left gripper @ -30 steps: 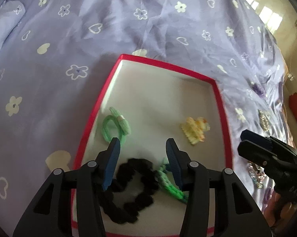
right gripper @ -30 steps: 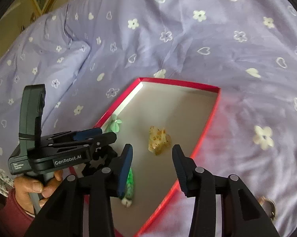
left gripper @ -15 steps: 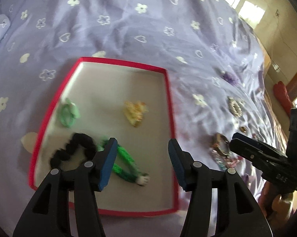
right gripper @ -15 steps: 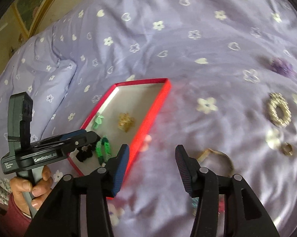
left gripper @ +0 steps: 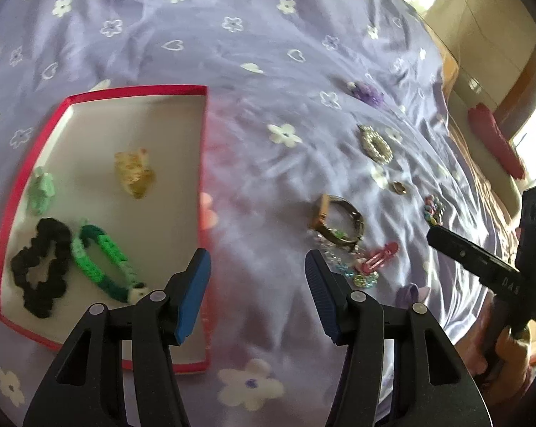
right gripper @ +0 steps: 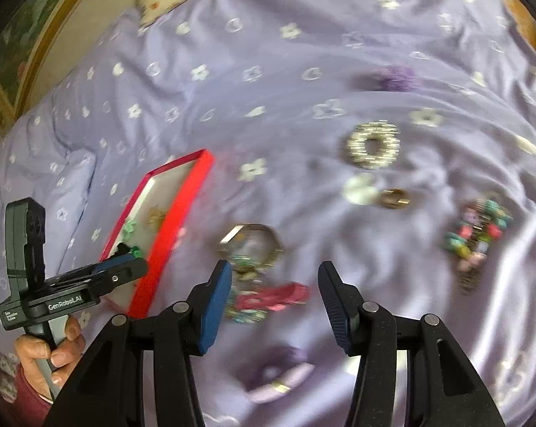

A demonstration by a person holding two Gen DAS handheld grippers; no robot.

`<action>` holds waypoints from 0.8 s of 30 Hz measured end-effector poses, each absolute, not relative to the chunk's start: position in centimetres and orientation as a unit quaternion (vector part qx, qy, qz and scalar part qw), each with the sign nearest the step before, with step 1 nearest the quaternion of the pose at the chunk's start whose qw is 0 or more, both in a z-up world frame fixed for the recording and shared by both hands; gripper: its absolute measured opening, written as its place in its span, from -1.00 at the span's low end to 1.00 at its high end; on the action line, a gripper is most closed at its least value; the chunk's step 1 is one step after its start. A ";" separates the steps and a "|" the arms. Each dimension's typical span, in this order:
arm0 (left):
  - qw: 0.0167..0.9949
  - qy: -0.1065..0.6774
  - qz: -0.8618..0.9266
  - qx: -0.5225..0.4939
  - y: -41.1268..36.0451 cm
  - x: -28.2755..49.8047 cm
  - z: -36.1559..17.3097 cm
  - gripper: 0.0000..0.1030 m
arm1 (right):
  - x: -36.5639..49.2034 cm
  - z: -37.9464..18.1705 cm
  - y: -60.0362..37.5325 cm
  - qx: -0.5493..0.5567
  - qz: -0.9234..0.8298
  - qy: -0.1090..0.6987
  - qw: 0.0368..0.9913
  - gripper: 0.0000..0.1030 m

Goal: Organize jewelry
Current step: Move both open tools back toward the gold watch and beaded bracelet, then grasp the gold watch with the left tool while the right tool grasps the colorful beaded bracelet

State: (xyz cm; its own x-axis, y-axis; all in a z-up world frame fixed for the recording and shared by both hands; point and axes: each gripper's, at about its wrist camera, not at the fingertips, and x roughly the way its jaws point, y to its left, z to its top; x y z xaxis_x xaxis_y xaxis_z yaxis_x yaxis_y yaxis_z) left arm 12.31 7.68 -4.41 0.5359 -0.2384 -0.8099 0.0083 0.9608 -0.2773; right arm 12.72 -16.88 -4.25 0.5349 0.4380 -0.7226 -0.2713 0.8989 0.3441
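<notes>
A lilac bedspread [left gripper: 268, 53] printed with white flowers and hearts fills both views. At the left of the left wrist view lies a red-rimmed tray [left gripper: 202, 163] holding a black scrunchie [left gripper: 42, 267], a green band [left gripper: 100, 259] and a yellow clip [left gripper: 134, 174]. Right of centre, on the bed, lie a bangle [left gripper: 339, 222], a pink clip [left gripper: 378, 258] and a sparkly ring [left gripper: 376, 142]. The left gripper [left gripper: 257, 284] and right gripper [right gripper: 273, 302] hover with jaws about half open and empty.
</notes>
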 end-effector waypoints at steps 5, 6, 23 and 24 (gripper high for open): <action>0.866 0.482 -0.084 -0.104 5.7 13.2 -4.6 0.05 | 12.4 -4.4 -20.5 0.110 0.170 0.430 0.880 0.02; 0.865 0.483 -0.087 -0.102 5.4 13.4 -4.6 0.05 | 12.5 -4.4 -21.2 0.113 0.163 0.429 0.881 0.02; 0.853 0.507 -0.116 -0.052 0.9 19.6 -6.9 -0.02 | 18.3 -6.4 -29.5 0.128 0.059 0.434 0.890 -0.37; 0.851 0.509 -0.118 -0.051 0.7 19.8 -7.1 -0.05 | 18.9 -7.0 -29.6 0.126 0.056 0.443 0.886 -0.39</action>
State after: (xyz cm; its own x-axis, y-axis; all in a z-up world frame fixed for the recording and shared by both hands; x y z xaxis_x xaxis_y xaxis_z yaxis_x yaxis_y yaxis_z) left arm 19.79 0.74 -7.11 0.4536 -0.2527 -0.8546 0.1489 0.9670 -0.2069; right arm 18.88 -29.61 -6.99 0.6010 0.2105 -0.7710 0.0133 0.9619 0.2730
